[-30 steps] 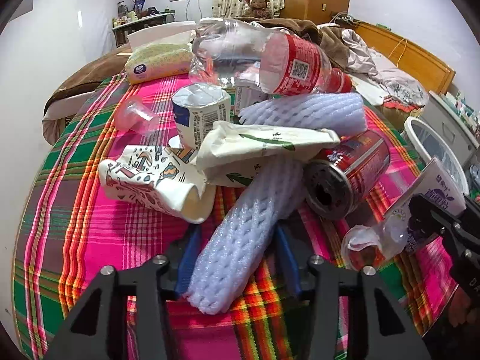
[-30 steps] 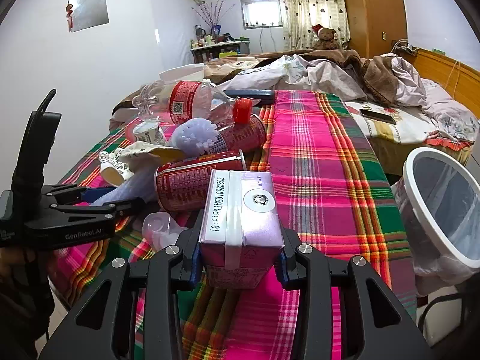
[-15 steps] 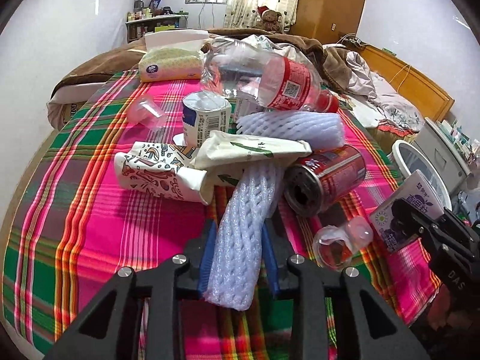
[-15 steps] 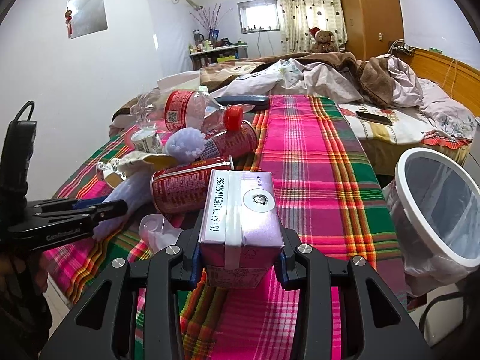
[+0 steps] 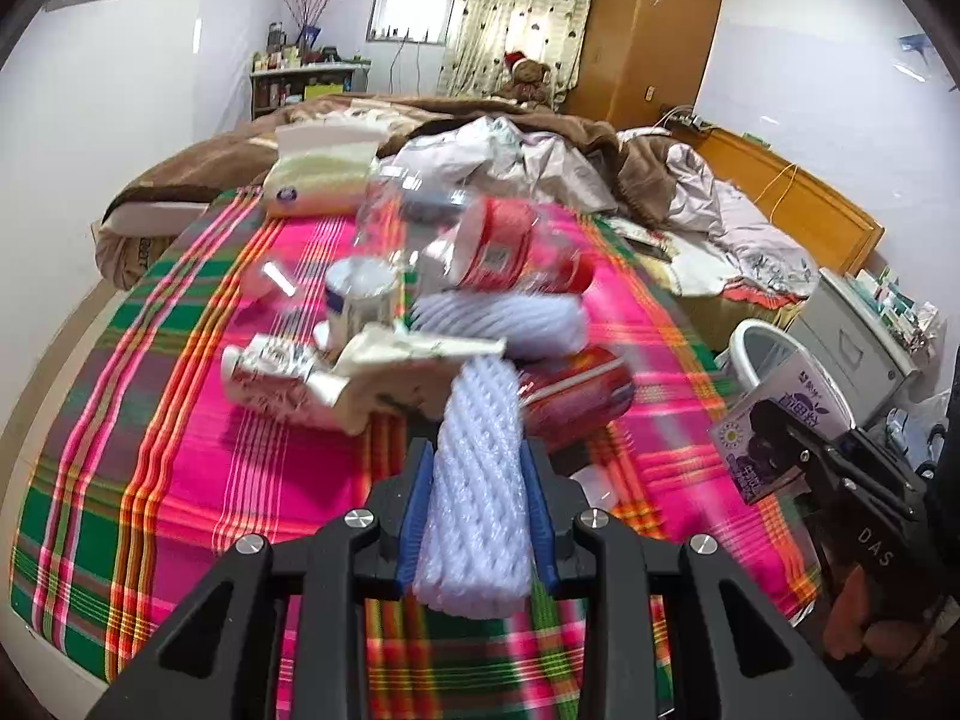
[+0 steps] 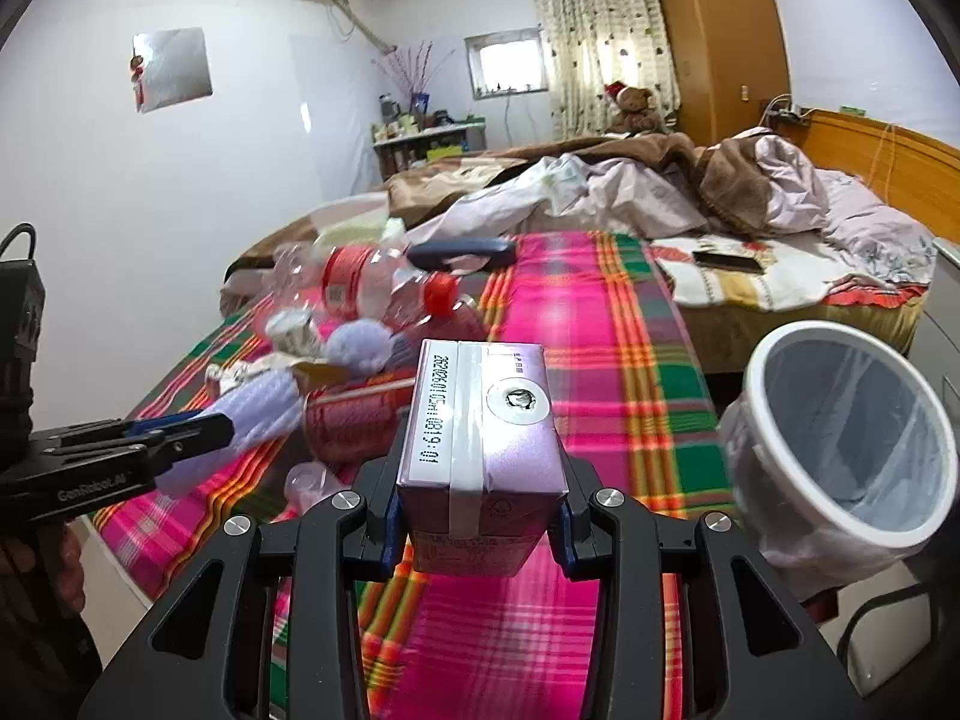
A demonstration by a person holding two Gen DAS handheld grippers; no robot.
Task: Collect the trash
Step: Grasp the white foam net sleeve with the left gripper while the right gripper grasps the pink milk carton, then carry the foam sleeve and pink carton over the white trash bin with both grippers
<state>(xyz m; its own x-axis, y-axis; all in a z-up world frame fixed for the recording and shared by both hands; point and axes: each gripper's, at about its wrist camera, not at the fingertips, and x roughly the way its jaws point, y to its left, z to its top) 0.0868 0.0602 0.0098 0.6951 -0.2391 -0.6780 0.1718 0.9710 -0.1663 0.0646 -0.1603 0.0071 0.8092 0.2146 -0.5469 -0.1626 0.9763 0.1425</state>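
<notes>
Gripping ribbed foam sleeve (image 5: 477, 480), boxy carton (image 6: 480, 420)

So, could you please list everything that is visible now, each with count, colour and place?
Foam net sleeve: 1, white, clamped in left gripper.
Second foam net sleeve: 1, white, on the pile.
Milk carton: 1, purple, clamped in right gripper.
Can: 1, red, lying beside the pile.
Plastic bottle: 1, clear with red label and cap, on the pile.
Paper bags: 2, cream, crumpled, left of the can.
Tissue pack: 1, pale green, far end of blanket.
Plaid blanket: 1, pink and green, on the bed.
Bin: 1, white, lined, right of the bed.
Left gripper: 1, black.
Right gripper: 1, black.
</notes>
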